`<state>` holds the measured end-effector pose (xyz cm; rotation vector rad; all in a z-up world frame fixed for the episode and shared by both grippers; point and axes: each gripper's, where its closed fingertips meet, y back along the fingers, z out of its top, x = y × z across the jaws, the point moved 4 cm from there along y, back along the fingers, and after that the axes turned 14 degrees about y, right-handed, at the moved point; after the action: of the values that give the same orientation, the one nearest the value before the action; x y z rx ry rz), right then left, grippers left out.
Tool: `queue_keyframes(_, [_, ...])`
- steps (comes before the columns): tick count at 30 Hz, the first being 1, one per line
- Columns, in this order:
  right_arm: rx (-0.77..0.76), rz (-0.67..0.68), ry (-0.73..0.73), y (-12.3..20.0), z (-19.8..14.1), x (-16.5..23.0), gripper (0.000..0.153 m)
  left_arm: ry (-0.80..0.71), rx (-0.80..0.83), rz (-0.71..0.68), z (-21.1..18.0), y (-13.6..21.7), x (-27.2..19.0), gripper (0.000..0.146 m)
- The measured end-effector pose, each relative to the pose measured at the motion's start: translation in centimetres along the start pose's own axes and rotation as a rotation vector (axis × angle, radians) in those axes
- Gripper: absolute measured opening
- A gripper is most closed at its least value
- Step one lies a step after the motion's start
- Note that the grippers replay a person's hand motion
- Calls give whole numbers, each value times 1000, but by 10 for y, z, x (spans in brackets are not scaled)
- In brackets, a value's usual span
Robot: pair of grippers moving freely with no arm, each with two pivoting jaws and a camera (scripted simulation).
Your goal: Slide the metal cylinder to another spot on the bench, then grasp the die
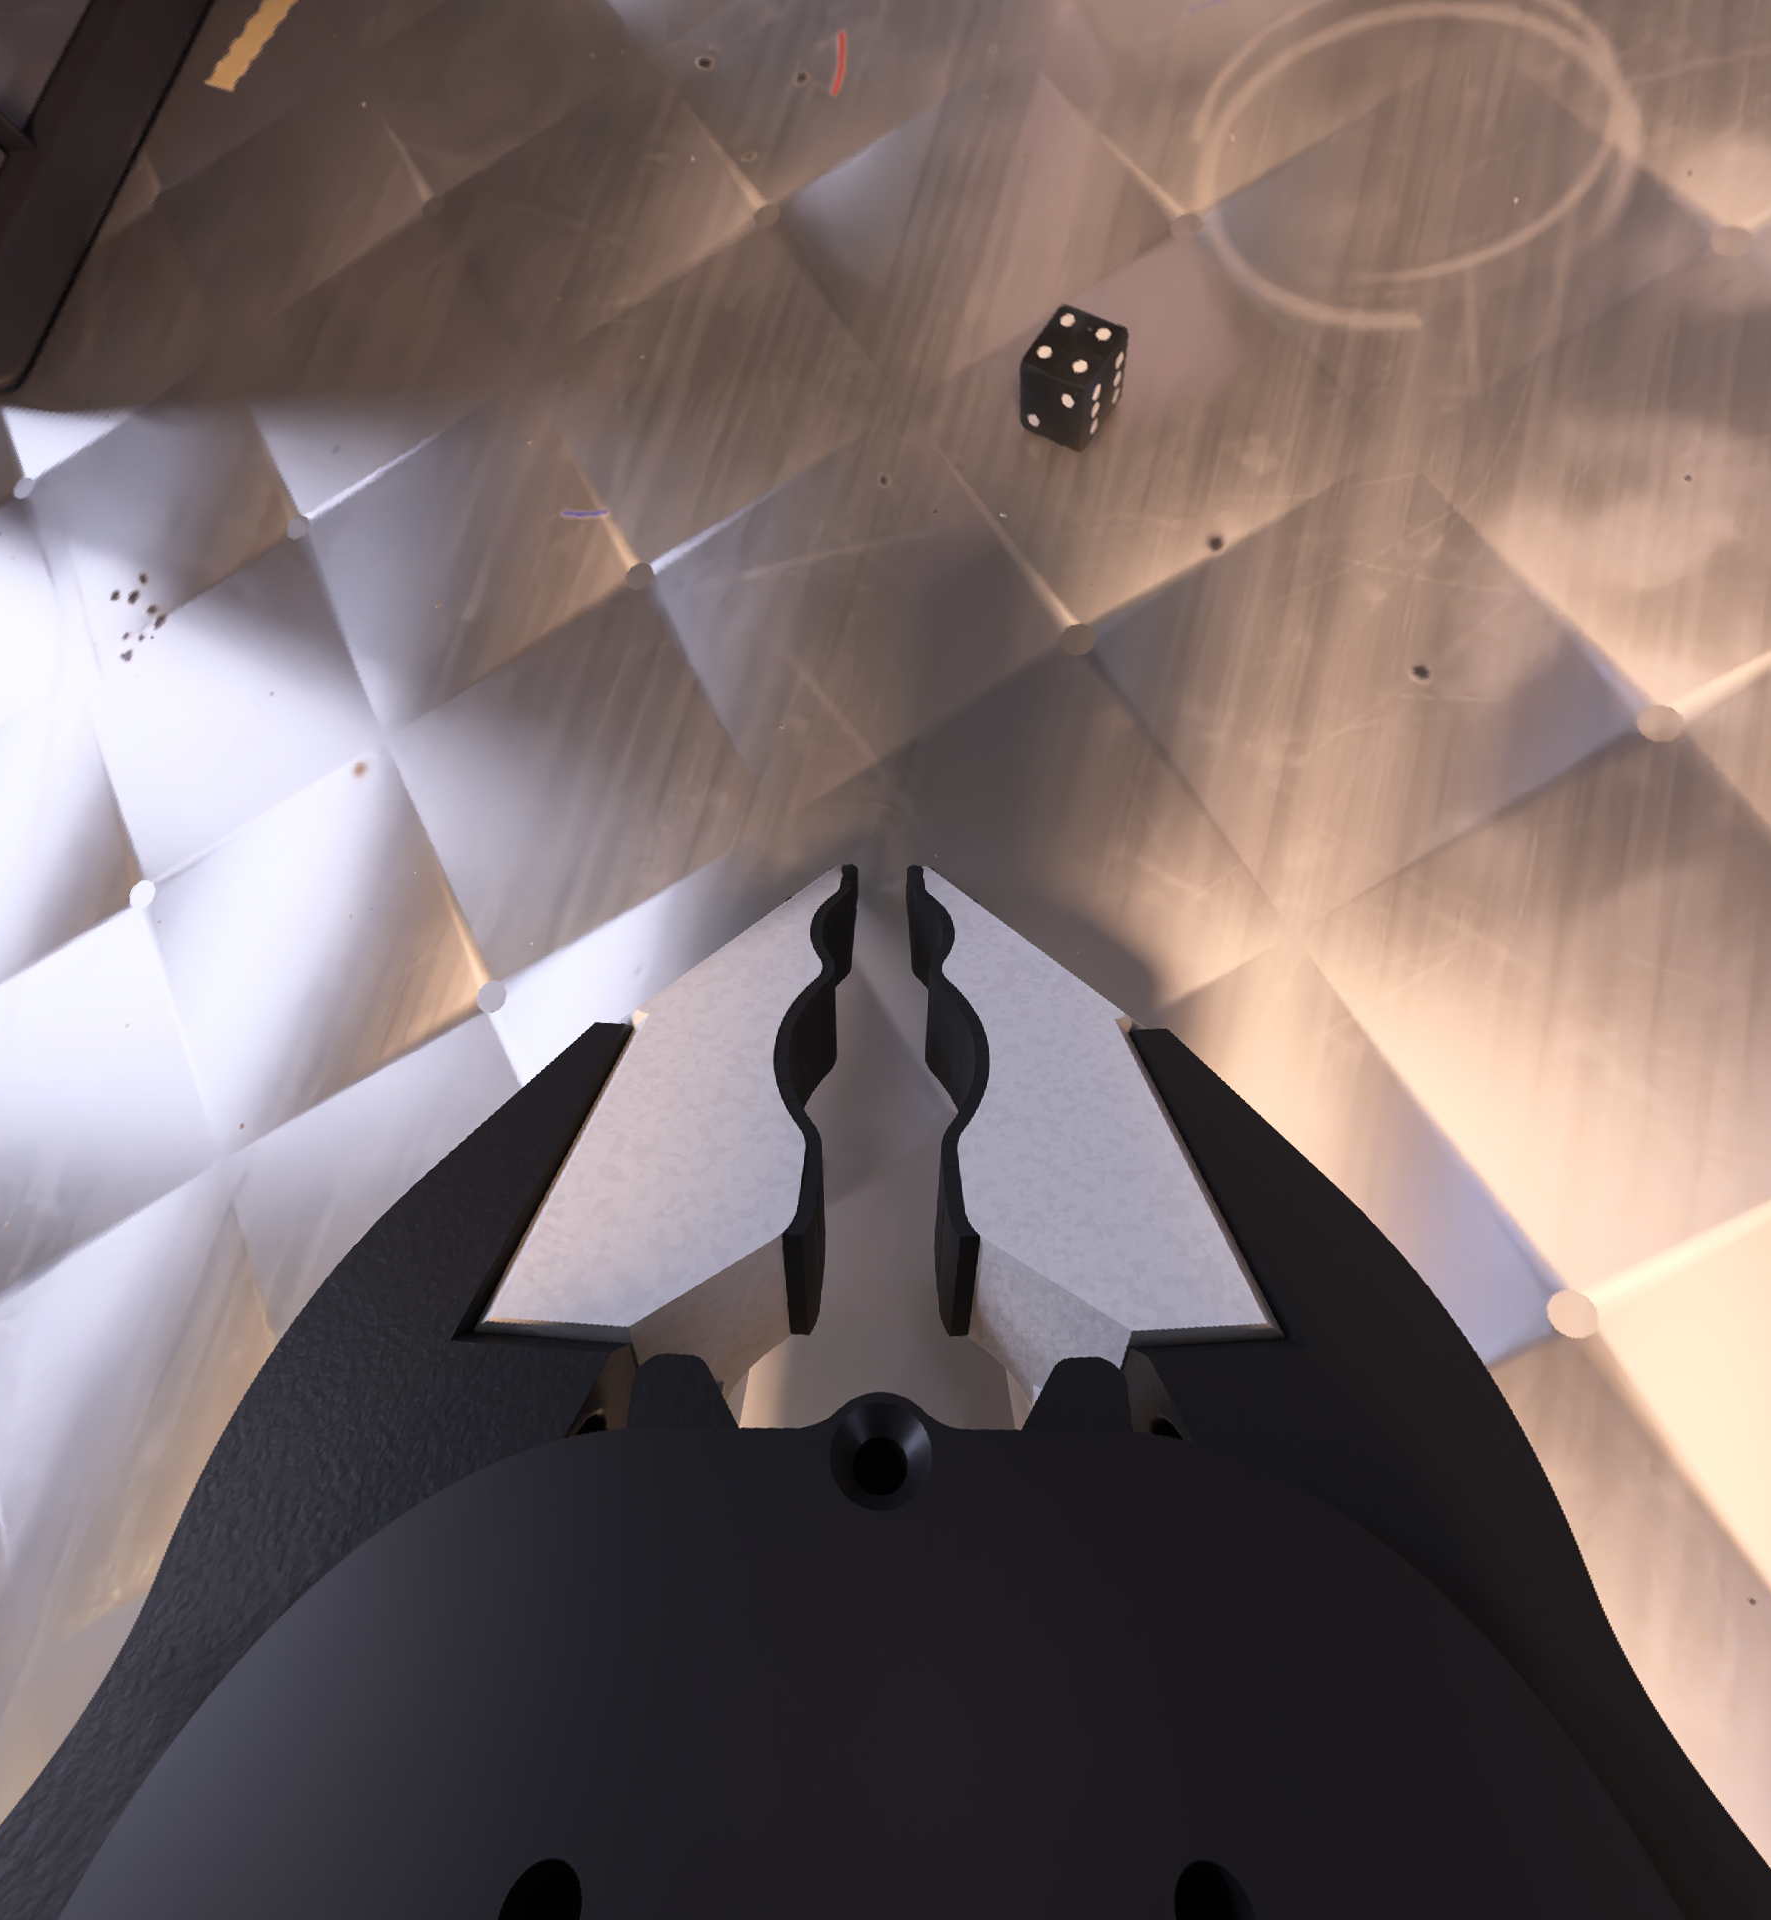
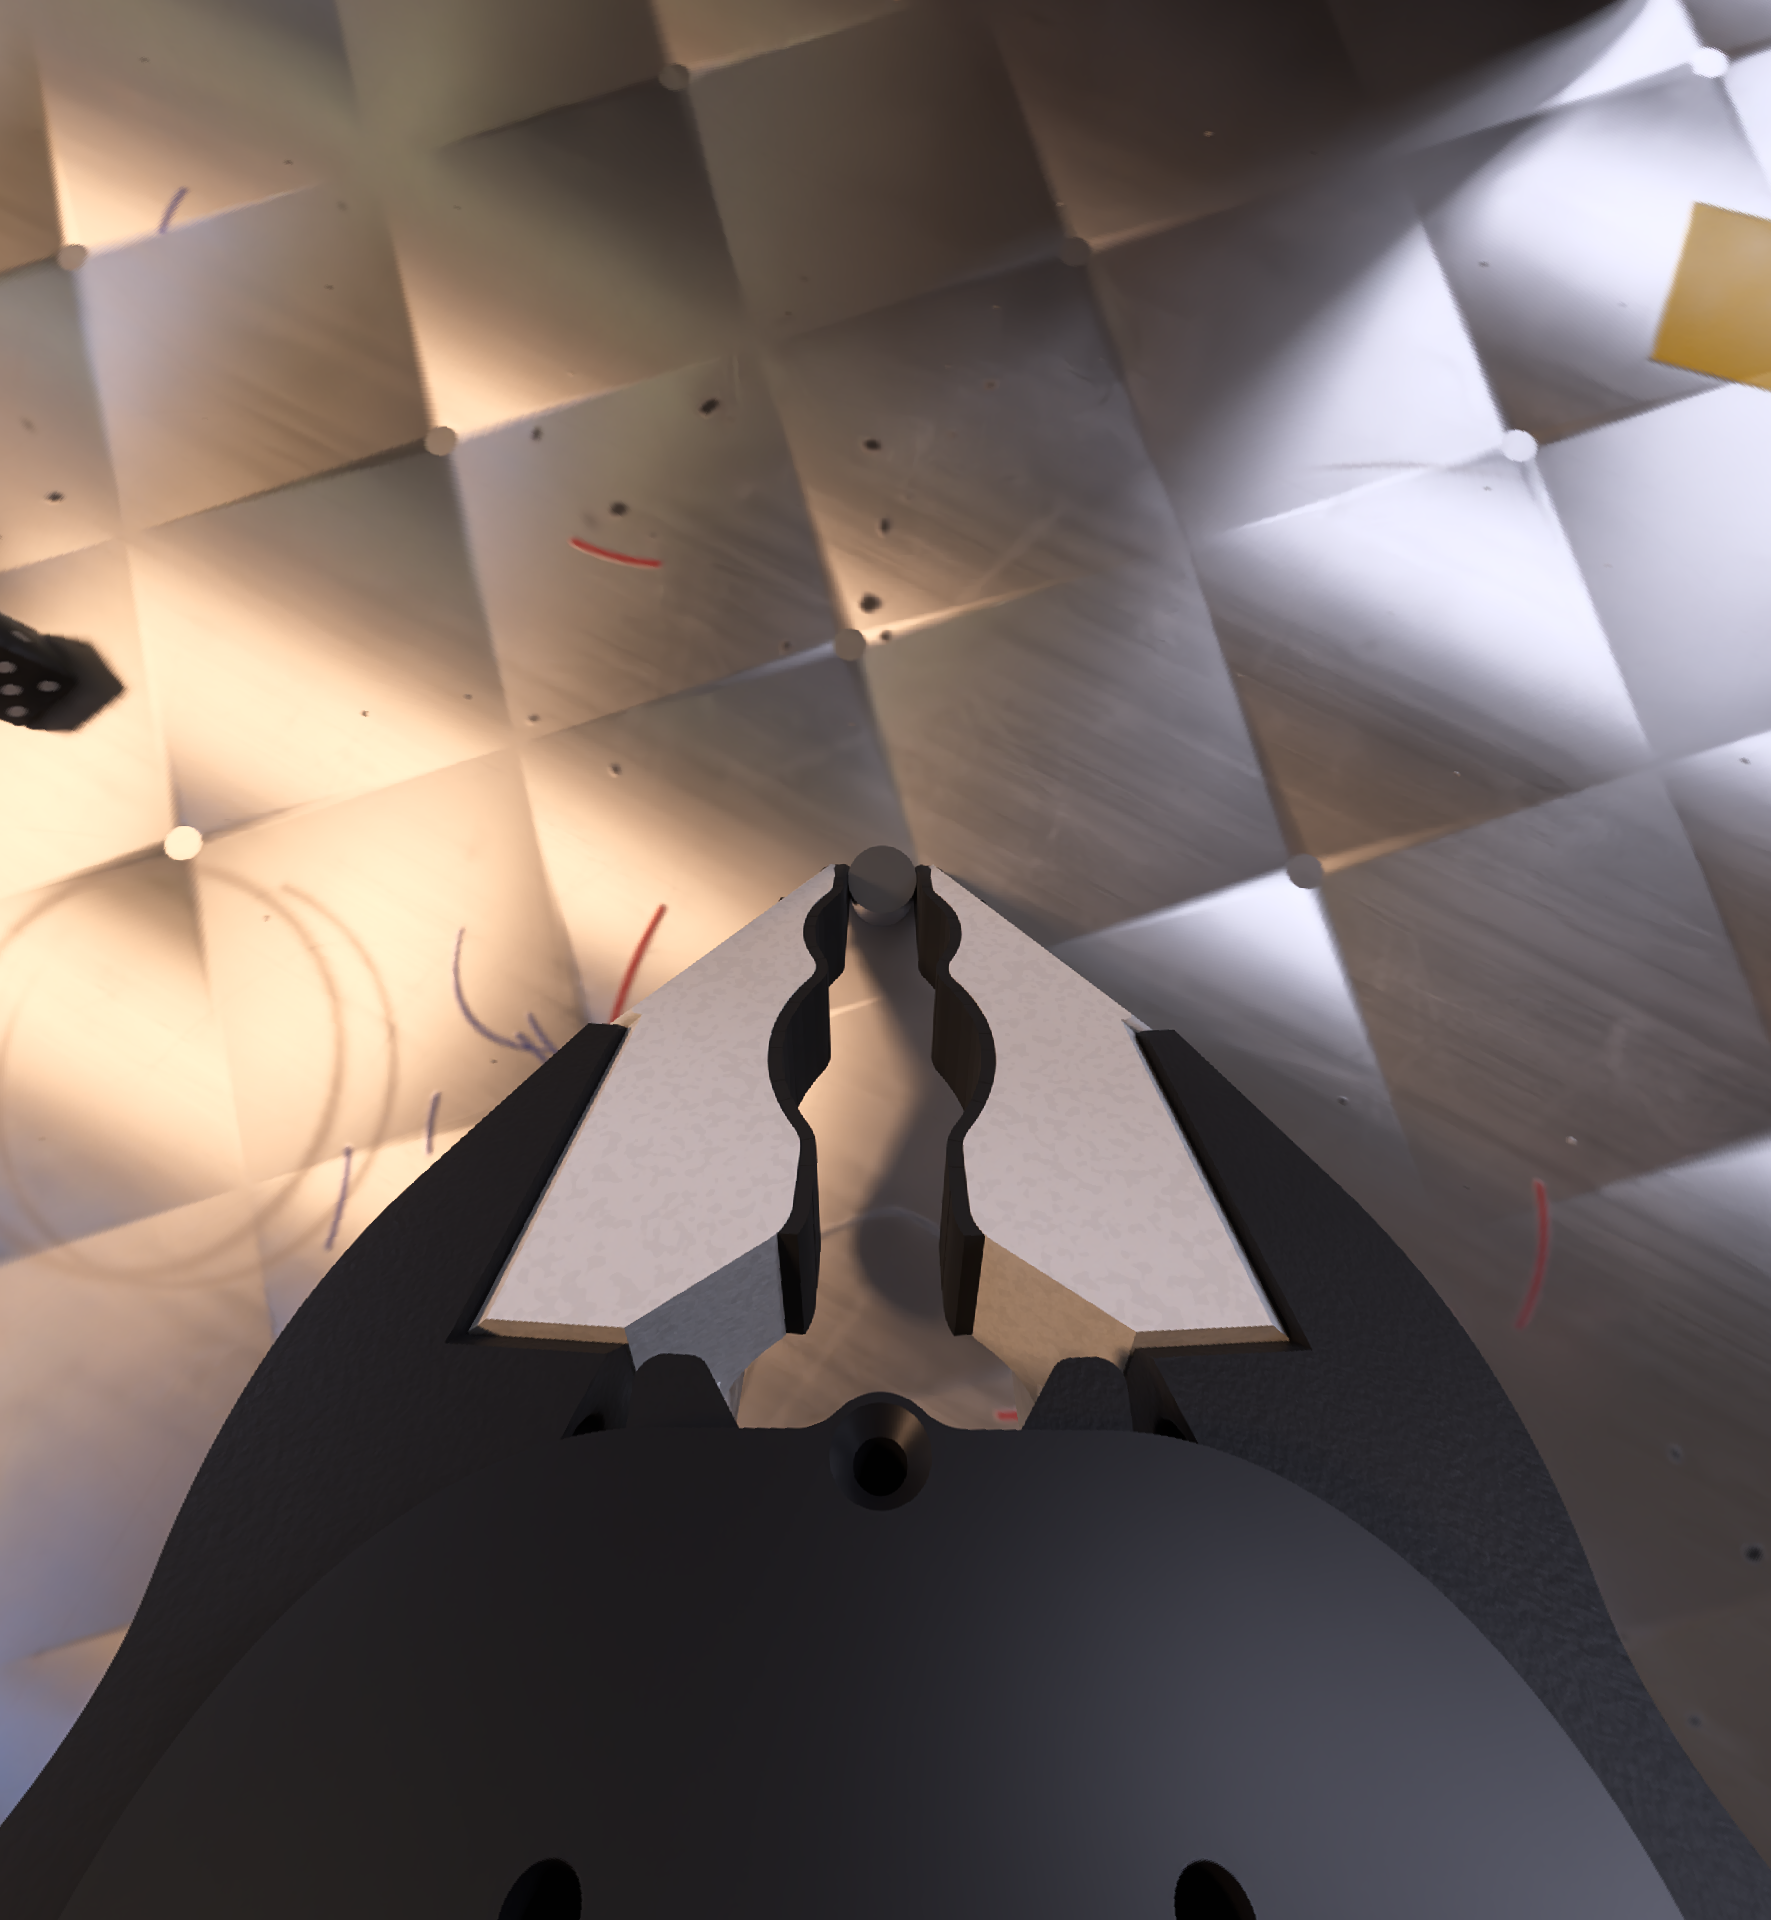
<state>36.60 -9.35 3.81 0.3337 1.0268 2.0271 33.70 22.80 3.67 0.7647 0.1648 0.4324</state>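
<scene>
A black die with white pips (image 1: 1073, 376) rests on the brushed metal bench, ahead and a little right of my left gripper (image 1: 882, 883), whose jaws are nearly together and hold nothing. The die also shows at the far left of the right wrist view (image 2: 13, 675), well apart from my right gripper (image 2: 879, 891). My right gripper is shut on a small grey metal cylinder (image 2: 879, 871), which stands upright between the fingertips on the bench.
A dark framed box (image 1: 19, 177) sits at the top left of the left wrist view. A yellow flat piece (image 2: 1759, 307) lies at the upper right of the right wrist view. The quilted metal bench (image 2: 1276, 675) has scratches, ring marks and small holes.
</scene>
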Motion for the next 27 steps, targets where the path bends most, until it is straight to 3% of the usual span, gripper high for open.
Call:
queue_keyframes(4, [-6, 42, 34, -4, 7, 13, 12, 26, 15, 32, 1, 6, -3, 10])
queue_keyframes(11, [-7, 134, 139, -19, 31, 39, 12, 217, 1, 147, -8, 23, -6, 10])
queue_keyframes(19, [-29, 197, 244, -47, 69, 64, 12, 138, -11, 212, -10, 15, -1, 10])
queue_keyframes(25, [-50, 213, 267, -66, 93, 68, 12, 171, -24, 213, -14, 16, 6, 10])
queue_keyframes(27, [-51, 216, 242, -65, 95, 67, 20, 181, -29, 209, -15, 16, 7, 10])
